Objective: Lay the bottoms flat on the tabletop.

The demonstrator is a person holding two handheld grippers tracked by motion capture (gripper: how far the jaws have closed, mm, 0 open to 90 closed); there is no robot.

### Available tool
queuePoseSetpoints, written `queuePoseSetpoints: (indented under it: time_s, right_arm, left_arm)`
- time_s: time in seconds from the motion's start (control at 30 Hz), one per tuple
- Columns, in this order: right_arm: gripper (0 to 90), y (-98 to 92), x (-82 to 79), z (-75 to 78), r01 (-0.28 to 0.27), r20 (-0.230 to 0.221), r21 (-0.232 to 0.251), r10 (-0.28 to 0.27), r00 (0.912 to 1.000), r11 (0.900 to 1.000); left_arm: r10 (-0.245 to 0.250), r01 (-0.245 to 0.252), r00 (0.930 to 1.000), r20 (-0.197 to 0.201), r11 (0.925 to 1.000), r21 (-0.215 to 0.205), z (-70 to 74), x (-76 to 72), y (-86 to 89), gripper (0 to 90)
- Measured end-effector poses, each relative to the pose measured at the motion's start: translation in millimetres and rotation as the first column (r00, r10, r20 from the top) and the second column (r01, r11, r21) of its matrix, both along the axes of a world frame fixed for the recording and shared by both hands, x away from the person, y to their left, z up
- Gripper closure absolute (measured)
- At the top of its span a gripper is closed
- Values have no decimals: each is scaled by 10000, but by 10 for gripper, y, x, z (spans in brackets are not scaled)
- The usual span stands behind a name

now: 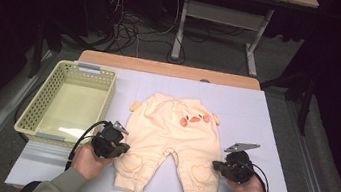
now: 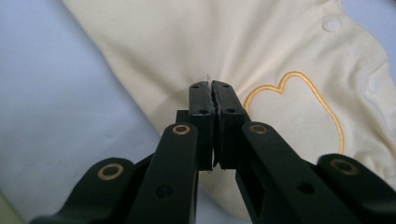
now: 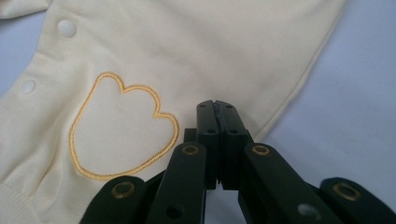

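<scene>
Pale yellow baby pants [image 1: 168, 131] lie flat on the table, waist away from me, with orange fruit prints near the waist and heart outlines on both legs. My left gripper [image 1: 121, 149] sits at the outer edge of the left leg. In the left gripper view its jaws [image 2: 213, 86] are shut on the pants [image 2: 187, 42], and folds pucker from the tips beside a heart outline [image 2: 299, 116]. My right gripper [image 1: 215, 166] sits at the right leg's outer edge. Its jaws [image 3: 217, 103] are shut on the pants [image 3: 196, 42] close to the hem, right of the heart outline [image 3: 121, 130].
A pale green slotted basket [image 1: 89, 68] stands at the table's left, just beyond my left hand. The pale blue table cover [image 1: 263, 139] has bare room right of the pants and behind the waist. Desk legs and cables lie on the floor past the far edge.
</scene>
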State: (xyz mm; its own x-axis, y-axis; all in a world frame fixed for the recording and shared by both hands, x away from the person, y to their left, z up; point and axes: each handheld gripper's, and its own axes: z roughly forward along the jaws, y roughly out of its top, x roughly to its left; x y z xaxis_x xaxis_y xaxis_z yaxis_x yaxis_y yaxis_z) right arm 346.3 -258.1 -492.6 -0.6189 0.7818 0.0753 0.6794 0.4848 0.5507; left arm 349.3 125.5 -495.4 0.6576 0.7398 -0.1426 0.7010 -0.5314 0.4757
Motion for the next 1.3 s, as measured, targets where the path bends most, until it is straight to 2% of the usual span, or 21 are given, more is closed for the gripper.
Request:
queuePoseSetpoints:
  time_s: [0.17, 0.23, 0.4, 0.6, 0.67, 0.77, 0.8, 0.97, 1.1, 1.23, 1.3]
  right_arm:
    - [890, 7, -12, 4, -58, 49, -83, 59, 10000, 9999]
    - [838, 11, -18, 7, -80, 68, -126, 81, 9999, 9999]
    - [703, 31, -43, 10, -132, 64, -114, 133, 9999, 9998]
    - [622, 88, -75, 4, -254, 89, -116, 255, 9996, 9996]
    - [601, 111, -93, 6, -214, 134, -63, 215, 9997, 9998]
    - [571, 107, -118, 32, -172, 360, 331, 160, 9992, 9993]
    - [560, 105, -136, 48, -93, 492, 456, 71, 9988, 9989]
    - [512, 72, -239, 121, -28, 1334, 1322, -150, 9909, 9912]
    - [500, 61, -260, 133, -8, 1699, 1554, -259, 9851, 9878]
    - [501, 73, -277, 130, 126, 1890, 1677, -447, 9809, 9858]
    - [501, 75, -284, 134, 158, 1951, 1763, -506, 9795, 9842]
  left_arm:
    - [-59, 59, 10000, 2, 10000, 60, 16, -21, 21, 853]
    - [-87, 86, 9999, 106, 9999, 62, 28, -41, 46, 845]
    - [-97, 98, 9998, 164, 9999, -28, 50, -80, 131, 678]
    - [10, -4, 9997, 247, 9996, -269, 70, -149, 259, 592]
    - [-30, 45, 9995, 311, 9987, -498, 76, -156, 278, 585]
    - [-15, 58, 9984, 568, 9972, -741, 79, -164, 291, 572]
    - [5, 40, 9985, 541, 9966, -824, 83, -160, 302, 559]
    - [173, -64, 9971, 748, 9896, -1438, 110, -170, 329, 542]
    - [159, 6, 9950, 990, 9865, -1640, 133, -218, 326, 541]
    - [224, -41, 9949, 982, 9832, -1824, 142, -224, 337, 531]
    - [312, -112, 9950, 944, 9786, -2053, 151, -230, 345, 516]
